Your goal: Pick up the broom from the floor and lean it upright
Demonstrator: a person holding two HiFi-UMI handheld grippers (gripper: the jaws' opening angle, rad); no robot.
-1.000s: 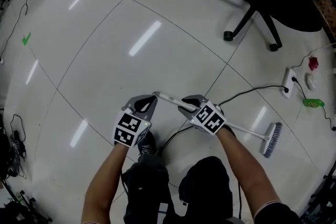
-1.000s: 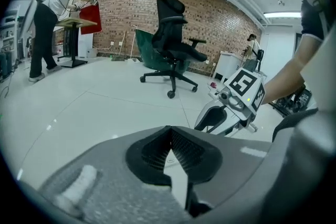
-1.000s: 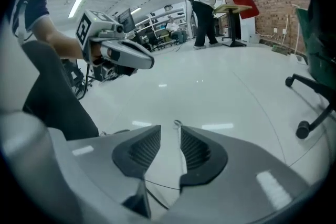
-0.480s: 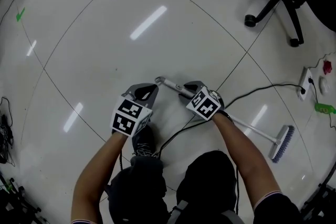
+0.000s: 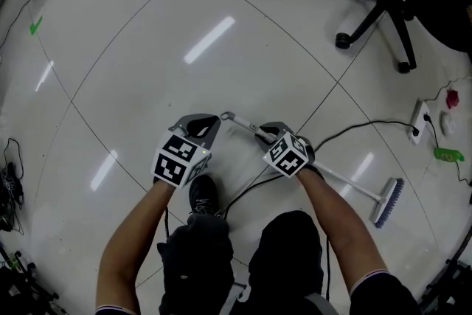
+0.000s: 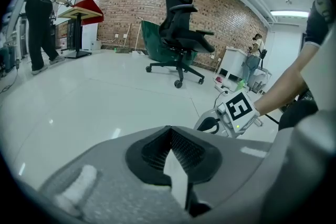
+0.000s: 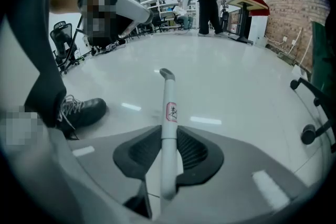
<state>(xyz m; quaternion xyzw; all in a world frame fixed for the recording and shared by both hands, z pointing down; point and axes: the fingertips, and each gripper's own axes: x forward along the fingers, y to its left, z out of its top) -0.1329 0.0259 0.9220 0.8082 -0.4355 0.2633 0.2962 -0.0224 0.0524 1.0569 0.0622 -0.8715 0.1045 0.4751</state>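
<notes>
Crouched over the white floor (image 5: 147, 48), you are at the pick-up step. The broom (image 5: 341, 180) lies flat in front of your shoe (image 5: 203, 195), its handle tip toward your left and its brush head well off to your right, near the power strip (image 5: 419, 122).

The right tongs (image 5: 259, 133) are clenching on the handle close to its tip, with the pads against both sides of the pole. The left tongs (image 5: 212, 121) hover just beside that tip, ends drawn together and grasping nothing.

The lift has likely not begun. The next move seems to call for a firm hold before you raise the tip and swing the pole upright. It would then need something to lean on, and none is near the broom in these views.

The head view alone shows the whole broom, brush head included. The right gripper view alone shows the pole (image 7: 168, 113) seated between the right tongs (image 7: 168, 136), its small label just past the pads. The left gripper view confirms the left tongs (image 6: 169, 132) are empty, with the office chair (image 6: 181, 34) across the room.
</notes>
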